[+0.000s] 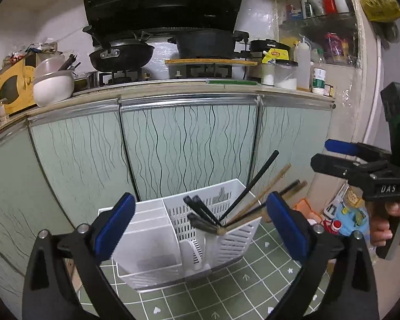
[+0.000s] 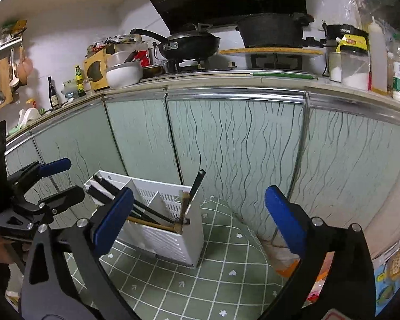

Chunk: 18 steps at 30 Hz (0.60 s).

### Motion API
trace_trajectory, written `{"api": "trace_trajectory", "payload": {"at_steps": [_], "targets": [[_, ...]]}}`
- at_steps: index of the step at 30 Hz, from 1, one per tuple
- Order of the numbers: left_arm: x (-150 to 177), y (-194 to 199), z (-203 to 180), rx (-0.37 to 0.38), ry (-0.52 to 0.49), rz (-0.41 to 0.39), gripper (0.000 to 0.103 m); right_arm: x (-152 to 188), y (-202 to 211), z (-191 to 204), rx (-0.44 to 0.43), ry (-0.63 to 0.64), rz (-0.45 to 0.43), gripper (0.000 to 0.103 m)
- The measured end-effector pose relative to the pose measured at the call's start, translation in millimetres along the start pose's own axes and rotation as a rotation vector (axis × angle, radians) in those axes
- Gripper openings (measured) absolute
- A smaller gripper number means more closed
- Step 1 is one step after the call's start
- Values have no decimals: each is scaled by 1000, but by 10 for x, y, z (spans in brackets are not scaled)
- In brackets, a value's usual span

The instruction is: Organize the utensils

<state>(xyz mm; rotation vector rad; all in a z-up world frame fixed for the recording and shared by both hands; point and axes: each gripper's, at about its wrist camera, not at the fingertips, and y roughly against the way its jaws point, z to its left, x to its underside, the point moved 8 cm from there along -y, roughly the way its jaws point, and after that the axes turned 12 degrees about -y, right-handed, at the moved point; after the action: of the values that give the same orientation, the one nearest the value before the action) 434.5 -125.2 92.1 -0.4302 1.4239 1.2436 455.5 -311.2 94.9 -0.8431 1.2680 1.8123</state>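
A white utensil holder (image 1: 234, 242) (image 2: 168, 242) with several compartments stands on a green tile-patterned surface (image 1: 226, 293). Black chopsticks (image 1: 253, 184) (image 2: 197, 184) and wooden chopsticks (image 1: 269, 186) (image 2: 152, 224) lean out of its perforated compartment, crossing each other. My left gripper (image 1: 204, 226) is open just in front of the holder, its blue pads wide apart with nothing between them. My right gripper (image 2: 200, 218) is open too, empty, a little to the holder's right. Each gripper shows in the other's view, the right gripper (image 1: 330, 156) and the left gripper (image 2: 61, 182).
Pale green cabinet doors (image 1: 186, 138) rise right behind the holder. Above them a counter (image 2: 226, 80) carries a wok (image 1: 120, 56), a black pot, a white bowl and jars. Packages and a blue toy (image 1: 346, 213) lie at the right.
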Motion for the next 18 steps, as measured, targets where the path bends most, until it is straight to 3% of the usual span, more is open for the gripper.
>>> {"api": "trace_trajectory", "payload": {"at_steps": [18], "targets": [[212, 835, -97, -29, 29, -5, 98, 521, 755, 285, 10, 87, 6, 95]]}}
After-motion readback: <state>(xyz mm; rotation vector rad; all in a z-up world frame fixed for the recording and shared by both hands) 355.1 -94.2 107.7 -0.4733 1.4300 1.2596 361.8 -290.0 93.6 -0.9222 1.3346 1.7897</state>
